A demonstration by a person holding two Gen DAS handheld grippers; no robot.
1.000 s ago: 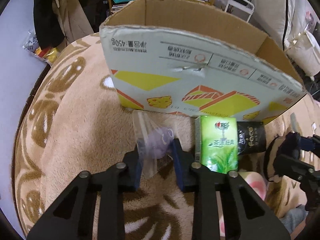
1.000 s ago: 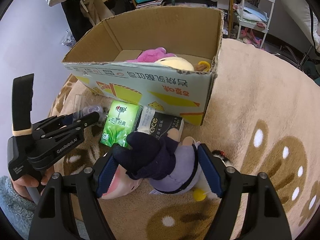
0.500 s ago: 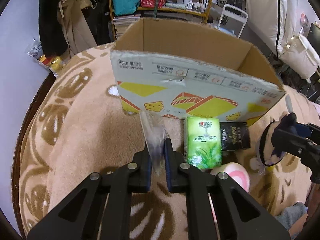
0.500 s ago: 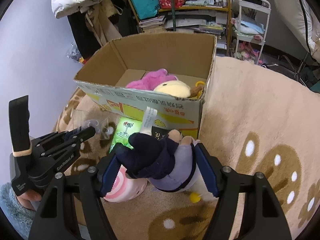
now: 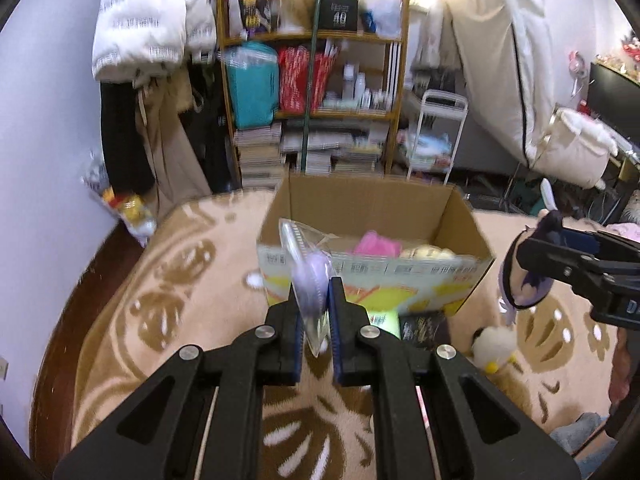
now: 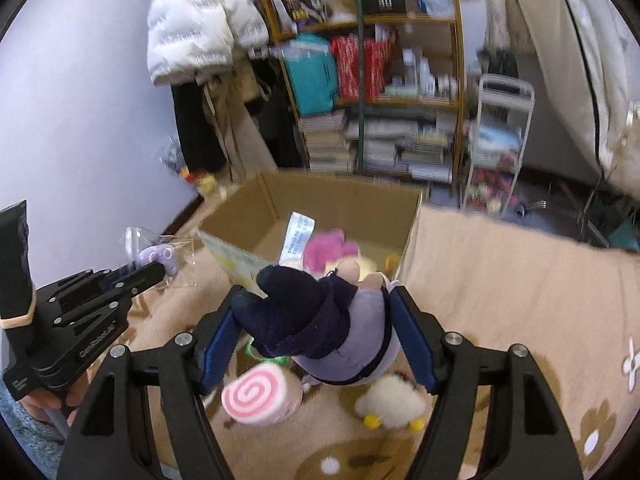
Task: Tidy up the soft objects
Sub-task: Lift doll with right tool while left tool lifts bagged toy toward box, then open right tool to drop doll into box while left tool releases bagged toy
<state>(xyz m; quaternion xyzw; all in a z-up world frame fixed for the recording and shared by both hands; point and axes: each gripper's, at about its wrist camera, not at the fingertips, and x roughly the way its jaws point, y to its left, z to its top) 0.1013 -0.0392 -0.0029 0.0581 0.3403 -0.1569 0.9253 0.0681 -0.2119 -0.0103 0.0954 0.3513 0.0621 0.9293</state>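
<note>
My left gripper [image 5: 315,312] is shut on a clear plastic bag with a small purple plush [image 5: 308,284] and holds it up in front of the open cardboard box [image 5: 376,276]. The bagged plush also shows in the right wrist view [image 6: 160,258]. My right gripper [image 6: 316,332] is shut on a plush doll in navy and lilac [image 6: 320,328], lifted above the rug near the box's right front corner; it also shows in the left wrist view [image 5: 524,276]. Inside the box lie a pink plush [image 6: 326,248] and a yellow plush [image 5: 426,253].
On the beige patterned rug [image 6: 500,300] lie a pink swirl roll plush [image 6: 260,394], a white chick plush [image 6: 390,402], a green tissue pack [image 5: 384,322] and a black pack [image 5: 424,326]. A cluttered shelf [image 5: 316,104] and white cart [image 5: 438,136] stand behind the box.
Both grippers have risen well above the rug with their loads. The left gripper closed on the bagged plush and lifted it; the box interior has come into view.
</note>
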